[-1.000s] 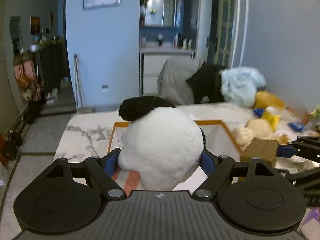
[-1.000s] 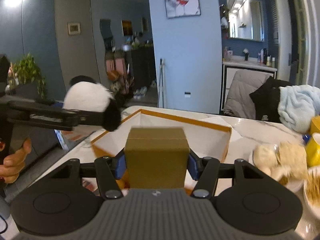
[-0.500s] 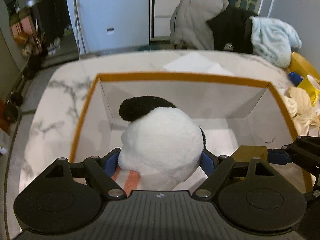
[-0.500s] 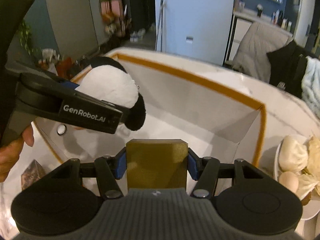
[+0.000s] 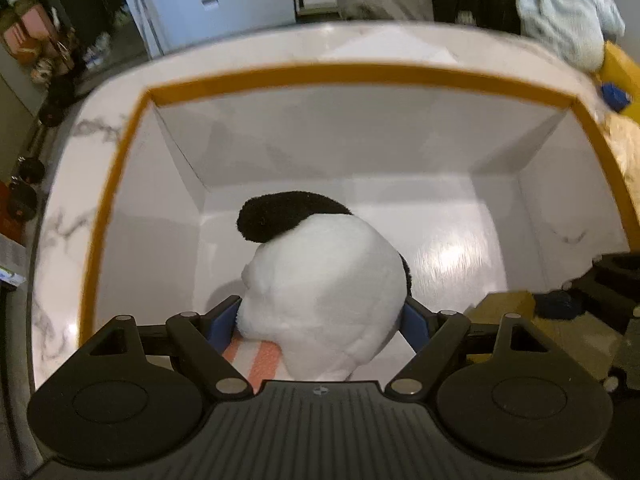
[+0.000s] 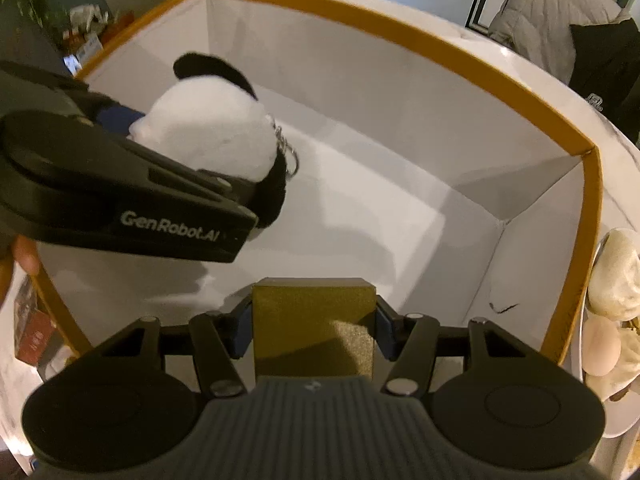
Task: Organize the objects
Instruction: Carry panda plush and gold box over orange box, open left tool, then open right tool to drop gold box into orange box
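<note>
**Both grippers over the open box, each with something in its grip**

The left gripper (image 5: 322,316) points steeply down into a big white box (image 5: 360,80) with an orange rim, and it is pinching a plush panda (image 5: 324,296) between its blue pads. The toy is white and round with a black ear on top, and it fills the wide gap between the fingers. From the right wrist view a small metal chain (image 6: 286,148) dangles off the panda's side. The toy hangs above the box floor, toward the left wall; I cannot tell whether it touches the bottom.

The right gripper (image 6: 314,330) also tips down into the box, just beside the other one, at the near edge. Its pads press on both sides of a small gold-brown carton (image 6: 314,328), held square and upright between them.

The box sits on a white marble table (image 5: 80,184). Outside its right wall lies a plate (image 6: 612,420) with pale dumplings on it. Past the table's far edge, a grey jacket (image 6: 548,4) and a light blue towel (image 5: 560,4) are draped over chairs.
</note>
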